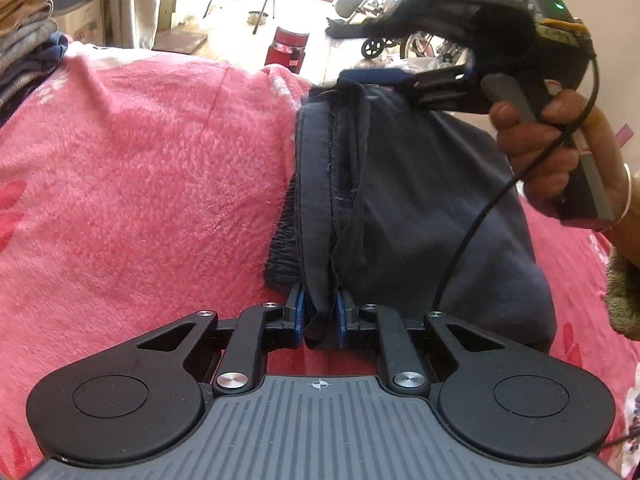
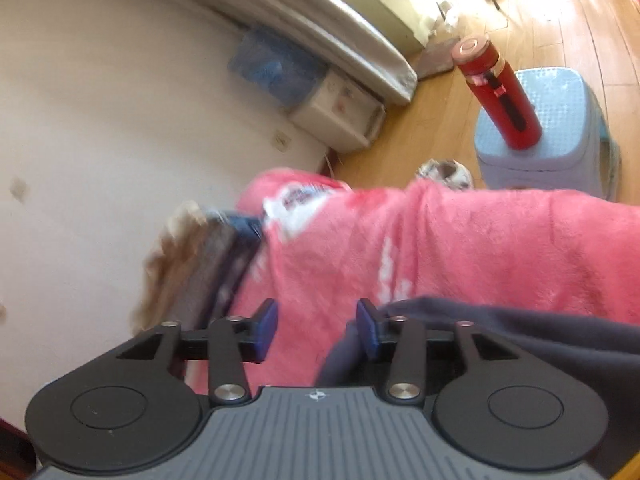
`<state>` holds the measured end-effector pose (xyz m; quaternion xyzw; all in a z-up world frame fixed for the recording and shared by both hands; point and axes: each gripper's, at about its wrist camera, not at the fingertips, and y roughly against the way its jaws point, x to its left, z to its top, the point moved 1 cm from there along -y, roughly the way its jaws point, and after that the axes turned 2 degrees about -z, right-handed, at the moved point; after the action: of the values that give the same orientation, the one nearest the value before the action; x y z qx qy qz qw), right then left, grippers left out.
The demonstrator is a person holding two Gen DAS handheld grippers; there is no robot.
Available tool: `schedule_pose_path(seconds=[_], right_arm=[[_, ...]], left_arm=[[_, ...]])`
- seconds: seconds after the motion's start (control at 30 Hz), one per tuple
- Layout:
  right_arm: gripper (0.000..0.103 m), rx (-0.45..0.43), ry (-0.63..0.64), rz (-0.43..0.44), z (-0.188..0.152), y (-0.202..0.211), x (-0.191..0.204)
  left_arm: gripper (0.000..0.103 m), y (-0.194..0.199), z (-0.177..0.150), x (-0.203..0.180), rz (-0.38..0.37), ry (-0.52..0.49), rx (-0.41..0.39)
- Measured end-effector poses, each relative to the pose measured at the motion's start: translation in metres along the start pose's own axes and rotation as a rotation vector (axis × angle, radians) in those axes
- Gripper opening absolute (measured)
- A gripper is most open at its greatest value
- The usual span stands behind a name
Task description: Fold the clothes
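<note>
A dark navy garment [image 1: 420, 200] lies folded lengthwise on a pink fleece blanket [image 1: 140, 168]. My left gripper [image 1: 320, 316] is shut on the garment's near edge, with a bunched fold of cloth pinched between its blue pads. At the garment's far end a hand [image 1: 540, 148] holds the other gripper just above the cloth. In the right wrist view my right gripper [image 2: 318, 328] stands open. Only pink blanket [image 2: 440, 248] shows between its pads, and the navy garment [image 2: 500, 332] lies beside and under its right finger [image 2: 368, 328].
A stack of folded clothes [image 1: 24, 20] sits at the blanket's far left corner, against a pale wall [image 2: 100, 120]. Beyond the bed's edge a red bottle [image 2: 500, 92] stands on a light blue stool [image 2: 568, 128] on a wooden floor [image 2: 420, 132].
</note>
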<state>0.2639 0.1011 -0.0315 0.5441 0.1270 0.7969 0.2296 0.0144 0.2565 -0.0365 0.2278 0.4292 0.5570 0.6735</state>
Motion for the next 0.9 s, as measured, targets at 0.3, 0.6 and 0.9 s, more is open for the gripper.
schedule_pose_path(seconds=[0.3, 0.6, 0.9], right_arm=[[0.049, -0.060, 0.090, -0.082, 0.022, 0.119, -0.006], [0.049, 0.207, 0.404, -0.363, -0.070, 0.204, 0.016], [0.047, 0.164, 0.967, -0.473, -0.201, 0.174, 0.048]], left_arm=[[0.007, 0.009, -0.002, 0.007, -0.025, 0.036, -0.024], [0.020, 0.027, -0.002, 0.015, 0.051, 0.098, -0.043], [0.021, 0.048, -0.016, -0.075, 0.074, -0.399, 0.012]])
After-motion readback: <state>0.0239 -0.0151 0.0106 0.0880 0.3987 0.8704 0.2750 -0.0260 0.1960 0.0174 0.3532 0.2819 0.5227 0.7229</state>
